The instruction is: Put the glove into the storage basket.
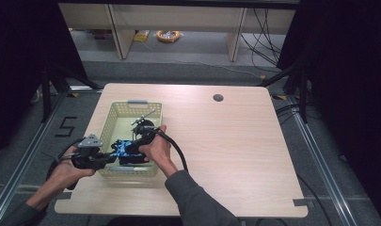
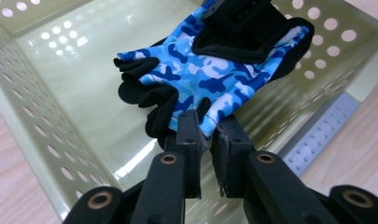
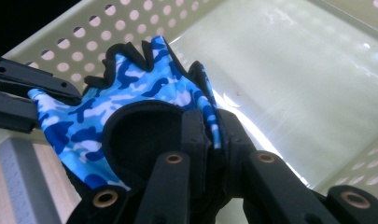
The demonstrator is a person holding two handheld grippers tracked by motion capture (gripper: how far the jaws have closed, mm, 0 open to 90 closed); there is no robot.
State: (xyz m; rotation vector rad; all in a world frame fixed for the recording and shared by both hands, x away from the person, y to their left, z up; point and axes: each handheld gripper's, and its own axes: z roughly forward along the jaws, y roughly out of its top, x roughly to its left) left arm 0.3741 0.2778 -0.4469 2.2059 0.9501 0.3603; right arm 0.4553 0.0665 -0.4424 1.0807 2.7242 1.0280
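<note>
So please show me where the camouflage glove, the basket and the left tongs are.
camouflage glove [image 2: 210, 70], left gripper view, on the blue patterned back.
basket [image 1: 114, 114], high view, on its perforated left wall.
left tongs [image 2: 209, 140], left gripper view, between the tips pinching the glove's edge.

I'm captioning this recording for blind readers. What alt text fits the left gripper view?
The left gripper pinches the edge of a blue camouflage glove over a pale green perforated basket; the right gripper grips the glove's black cuff.

We read one sign: a black "5" marked on the floor [image 1: 66, 126] (left of the tabletop [image 1: 235, 141]).
</note>
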